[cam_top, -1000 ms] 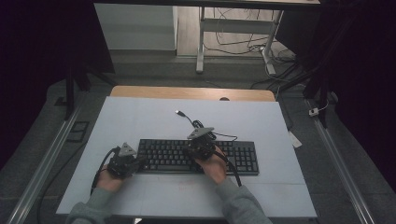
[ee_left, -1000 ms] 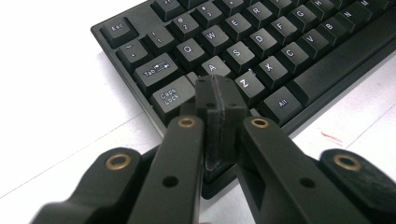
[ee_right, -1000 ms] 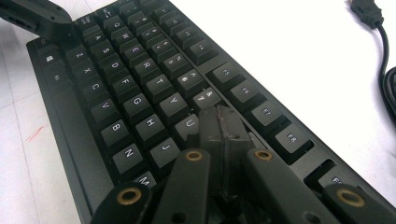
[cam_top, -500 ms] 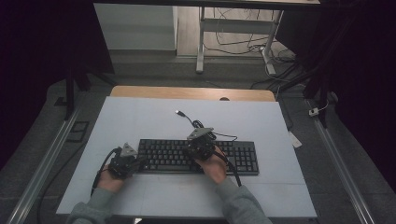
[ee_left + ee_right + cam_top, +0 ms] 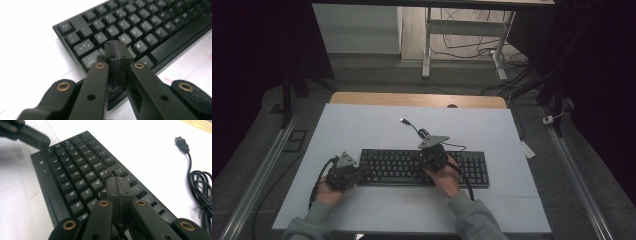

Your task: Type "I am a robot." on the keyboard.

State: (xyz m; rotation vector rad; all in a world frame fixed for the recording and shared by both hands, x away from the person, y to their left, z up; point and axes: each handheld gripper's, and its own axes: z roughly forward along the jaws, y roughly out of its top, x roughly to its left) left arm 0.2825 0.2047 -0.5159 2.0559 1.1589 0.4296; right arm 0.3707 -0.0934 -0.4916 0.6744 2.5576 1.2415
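Black keyboard [image 5: 424, 167] lies flat on the white counter [image 5: 362, 125], near its front edge; long axis runs left to right across the high view, key rows facing the person; its cable [image 5: 422, 134] trails toward the far side, USB plug [image 5: 403, 120] lying loose. Left gripper [image 5: 116, 51] poised over the keyboard's left end, fingers [image 5: 111, 53] pressed together, holding nothing; right gripper [image 5: 117, 186] over the middle keys, fingers likewise closed and empty.

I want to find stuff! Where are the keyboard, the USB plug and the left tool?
keyboard [image 5: 402, 167], high view, on its keys.
USB plug [image 5: 180, 141], right gripper view, on its metal end.
left tool [image 5: 116, 51], left gripper view, between its closed tips.
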